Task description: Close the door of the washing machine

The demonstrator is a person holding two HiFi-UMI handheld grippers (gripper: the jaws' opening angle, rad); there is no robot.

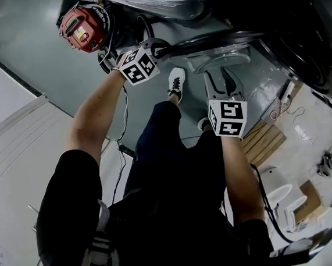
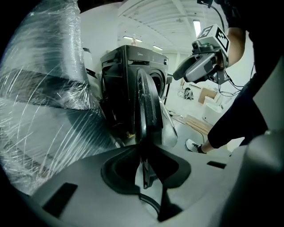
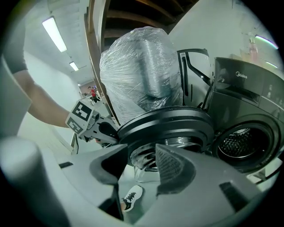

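The dark washing machine (image 3: 248, 102) stands with its drum opening (image 3: 242, 142) uncovered. Its round door (image 3: 168, 126) hangs swung open, and in the left gripper view I see the door (image 2: 148, 102) edge-on. My left gripper (image 2: 144, 159) is shut on the door's black rim, which runs between its pads. From the head view the left gripper (image 1: 159, 47) grips the door (image 1: 215, 40) at its left end. My right gripper (image 1: 222, 74) hovers just in front of the glass bowl (image 1: 224, 56). In its own view the right gripper (image 3: 144, 166) is open, with the bowl showing in the gap.
A bulky thing wrapped in clear plastic (image 2: 49, 102) stands close beside the machine, left of the door. A red device (image 1: 83, 27) and cables lie on the floor behind. My shoe (image 1: 176, 81) is under the door. Wooden slats (image 1: 266, 140) and white boxes lie to the right.
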